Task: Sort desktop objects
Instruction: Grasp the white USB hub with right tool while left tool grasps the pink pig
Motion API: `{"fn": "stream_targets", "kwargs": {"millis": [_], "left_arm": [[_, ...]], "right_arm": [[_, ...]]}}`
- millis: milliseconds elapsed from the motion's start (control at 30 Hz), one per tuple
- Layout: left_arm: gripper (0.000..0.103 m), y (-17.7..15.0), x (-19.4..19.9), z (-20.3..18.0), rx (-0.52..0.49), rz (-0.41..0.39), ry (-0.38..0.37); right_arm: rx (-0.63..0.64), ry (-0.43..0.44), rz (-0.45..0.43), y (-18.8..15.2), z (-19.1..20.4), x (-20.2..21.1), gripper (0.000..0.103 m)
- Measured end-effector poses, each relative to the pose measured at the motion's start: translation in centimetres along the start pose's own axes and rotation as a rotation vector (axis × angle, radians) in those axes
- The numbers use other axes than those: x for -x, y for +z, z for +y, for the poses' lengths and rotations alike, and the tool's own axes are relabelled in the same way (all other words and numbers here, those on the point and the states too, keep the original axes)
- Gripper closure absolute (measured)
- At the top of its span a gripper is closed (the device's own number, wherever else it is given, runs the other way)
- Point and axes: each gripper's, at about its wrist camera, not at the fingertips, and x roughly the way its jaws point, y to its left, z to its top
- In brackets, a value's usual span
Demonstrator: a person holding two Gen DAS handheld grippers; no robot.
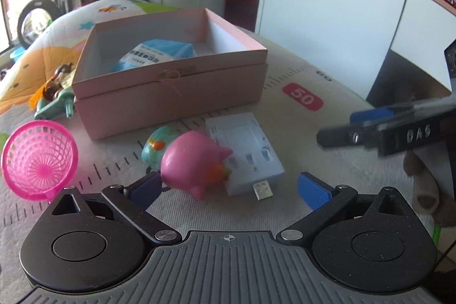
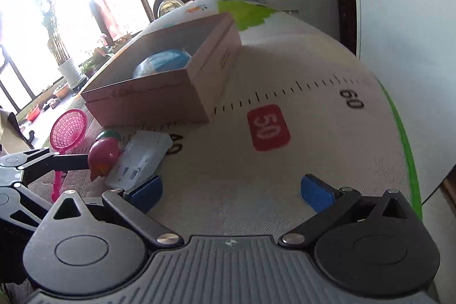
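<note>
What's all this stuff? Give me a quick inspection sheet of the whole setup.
Surface: play mat printed with a ruler.
Job's things: pink box, open, blue pack inside; pink toy, teal toy and white USB hub in front of it.
Clutter: pink basket; toy figure.
Tongs: left tongs open by the pink toy; right tongs open, empty.
Cables: nothing seen.
Surroundings: window, potted plants.

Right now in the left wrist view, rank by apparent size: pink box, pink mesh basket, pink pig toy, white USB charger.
1. pink box, clearly largest.
2-4. pink mesh basket, pink pig toy and white USB charger look alike; the charger is partly hidden, so no ranking.
</note>
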Motion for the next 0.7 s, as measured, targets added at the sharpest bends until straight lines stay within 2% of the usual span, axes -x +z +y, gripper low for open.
{"fn": "stream_targets", "kwargs": {"millis": [133, 233, 300, 367, 467, 533, 600, 700], "left_arm": [[0.000, -1.1, 0.7, 1.6, -0.009, 0.014, 0.078], [0.000, -1.6, 1.4, 3.8, 0.036, 0.027, 0.194], [0.000, -1.6, 1.8, 5.0, 0.058, 0.030, 0.285], [0.000, -1.5, 2.2, 6.0, 0.077, 0.023, 0.345], [0.000, -1.2, 2.8, 7.0, 0.117, 0.008, 0.337], [0.000, -1.0, 3.4, 6.8, 0.125, -0.006, 0.305], [0.000, -1.0, 4.1, 6.4, 0.119, -0.022, 0.276], [0.000, -0.8, 4.7, 5.7, 0.119, -0.040, 0.228]], "right_arm": [[-0.024, -0.018, 0.018, 0.3, 0.2, -0.3, 0.000], [0.080, -0.046, 0.082, 0.7, 1.7, -0.7, 0.000], [0.118, 0.008, 0.073, 0.6, 2.9, -0.4, 0.000], [0.177, 0.079, 0.043, 0.3, 5.0, 0.0, 0.000], [0.291, 0.114, 0.018, -0.3, 8.7, -0.6, 0.000], [0.356, 0.079, 0.019, -0.9, 10.5, -1.8, 0.012], [0.417, 0.010, 0.037, -1.2, 11.4, -2.9, 0.043], [0.394, -0.082, 0.009, -1.3, 10.2, -2.7, 0.049]]}}
